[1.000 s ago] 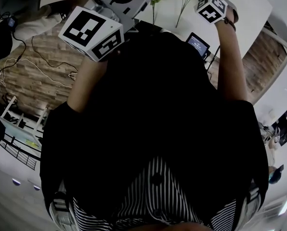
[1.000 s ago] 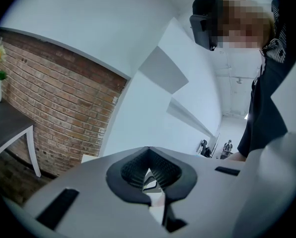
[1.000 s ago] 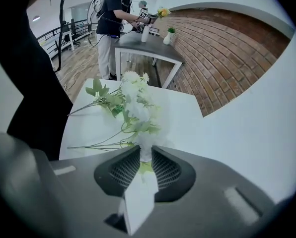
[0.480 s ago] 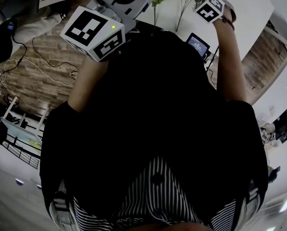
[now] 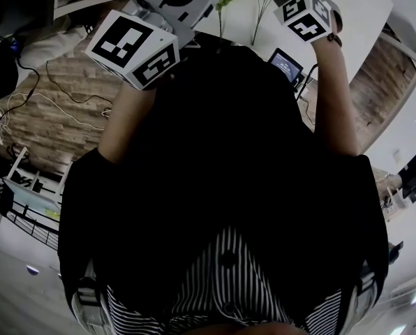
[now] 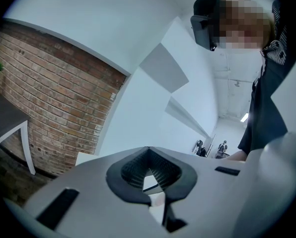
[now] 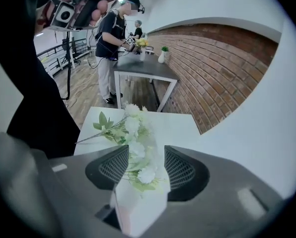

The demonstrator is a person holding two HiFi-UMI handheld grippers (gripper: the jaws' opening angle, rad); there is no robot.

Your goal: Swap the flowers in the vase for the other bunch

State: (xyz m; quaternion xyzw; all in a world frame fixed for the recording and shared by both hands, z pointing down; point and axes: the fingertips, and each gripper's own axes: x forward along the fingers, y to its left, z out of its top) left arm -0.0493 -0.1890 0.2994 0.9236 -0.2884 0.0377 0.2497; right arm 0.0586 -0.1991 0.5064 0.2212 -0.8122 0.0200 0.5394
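White flowers [image 7: 133, 125] sit between right gripper [image 7: 146, 158] jaws that just opened; left gripper [image 6: 149, 155] jaws closed.

White faceted vase [image 7: 138, 207], standing on the white table [image 7: 178, 128] and carrying white blooms [image 7: 147, 175] with pale green leaves. Just beyond it a second spray [image 7: 130, 114] of white flowers lies flat on the table, its thin stem running left.

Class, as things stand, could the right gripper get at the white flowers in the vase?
Probably yes. The right gripper has its jaws apart, having just been opening, and the white flowers in the vase sit right between them, with nothing in the way.
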